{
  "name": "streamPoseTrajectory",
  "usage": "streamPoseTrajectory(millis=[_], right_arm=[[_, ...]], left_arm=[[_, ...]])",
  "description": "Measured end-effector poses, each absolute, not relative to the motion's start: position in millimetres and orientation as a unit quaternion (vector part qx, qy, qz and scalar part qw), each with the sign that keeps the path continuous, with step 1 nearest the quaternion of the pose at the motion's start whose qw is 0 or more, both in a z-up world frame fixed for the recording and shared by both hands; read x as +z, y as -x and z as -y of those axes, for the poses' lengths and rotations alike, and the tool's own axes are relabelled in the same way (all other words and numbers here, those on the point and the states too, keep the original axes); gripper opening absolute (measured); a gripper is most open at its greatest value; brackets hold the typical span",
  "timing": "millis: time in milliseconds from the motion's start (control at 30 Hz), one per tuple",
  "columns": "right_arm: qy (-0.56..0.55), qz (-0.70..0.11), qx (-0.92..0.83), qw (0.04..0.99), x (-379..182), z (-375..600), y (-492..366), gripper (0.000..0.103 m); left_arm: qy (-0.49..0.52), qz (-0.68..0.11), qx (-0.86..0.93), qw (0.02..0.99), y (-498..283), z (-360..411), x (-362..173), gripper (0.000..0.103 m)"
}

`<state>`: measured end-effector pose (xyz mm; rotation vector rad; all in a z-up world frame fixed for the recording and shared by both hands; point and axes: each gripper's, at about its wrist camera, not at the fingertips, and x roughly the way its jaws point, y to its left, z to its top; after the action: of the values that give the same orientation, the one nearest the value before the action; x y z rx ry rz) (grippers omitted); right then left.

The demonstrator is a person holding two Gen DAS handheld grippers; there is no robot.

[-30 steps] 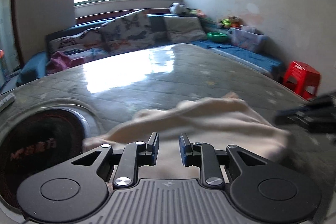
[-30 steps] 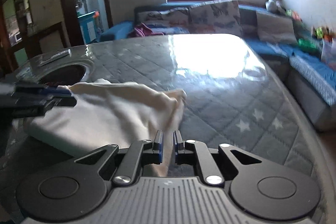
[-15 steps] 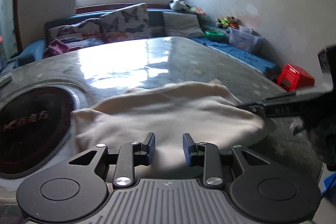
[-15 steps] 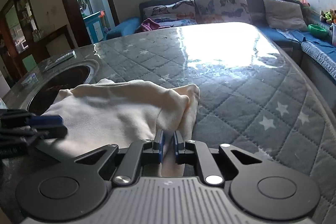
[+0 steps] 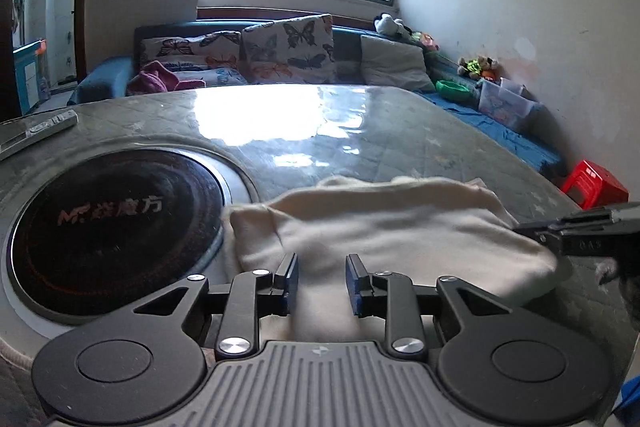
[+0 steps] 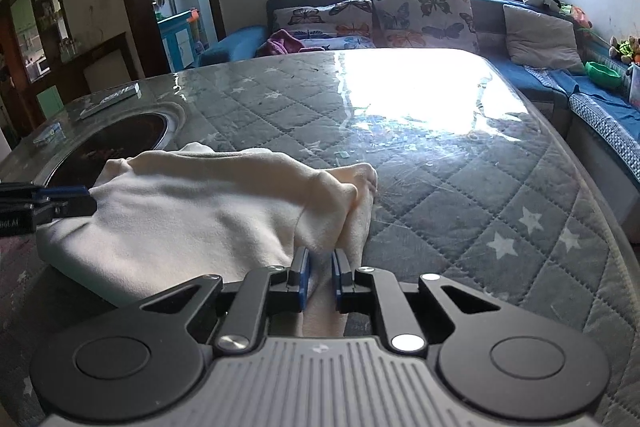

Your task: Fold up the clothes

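A cream garment (image 5: pixel 400 227) lies bunched in a loose fold on the quilted grey table cover (image 6: pixel 460 187), near its front edge. My left gripper (image 5: pixel 322 263) hovers over the garment's near left edge; its jaws are closing, still apart, with cloth below them and nothing pressed. My right gripper (image 6: pixel 320 259) is shut on the cream garment (image 6: pixel 200 207), pinching its right front corner. Each gripper shows in the other's view: the right gripper (image 5: pixel 580 231) at the right edge, the left gripper (image 6: pixel 60 203) at the left edge.
A round black induction hob (image 5: pixel 112 227) is set into the table just left of the garment. A remote (image 5: pixel 40 131) lies beyond it. A red stool (image 5: pixel 596 183) stands at the right, and a blue sofa with butterfly cushions (image 6: pixel 420 11) runs behind.
The left gripper's view has swung left, bringing the hob fully into view, and its jaws stand wider than a second ago. The garment has sunk onto the table. The right gripper keeps its pinch.
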<state>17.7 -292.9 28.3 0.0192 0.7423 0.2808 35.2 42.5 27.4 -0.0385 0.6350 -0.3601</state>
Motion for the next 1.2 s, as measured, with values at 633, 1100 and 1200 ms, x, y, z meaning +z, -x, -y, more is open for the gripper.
streamPoseTrajectory(millis=[633, 1100, 1200], right_arm=[[0.045, -0.343, 0.165, 0.924, 40, 248, -73, 0.01], [0.044, -0.339, 0.191, 0.92, 42, 226, -90, 0.009], [0.048, -0.349, 0.192, 0.916, 34, 218, -98, 0.009]], left_arm=[[-0.014, -0.341, -0.137, 0.93, -102, -42, 18, 0.029], [-0.025, -0.328, -0.175, 0.928, -114, -13, 28, 0.028], [-0.03, -0.336, -0.176, 0.925, -123, -6, 24, 0.029]])
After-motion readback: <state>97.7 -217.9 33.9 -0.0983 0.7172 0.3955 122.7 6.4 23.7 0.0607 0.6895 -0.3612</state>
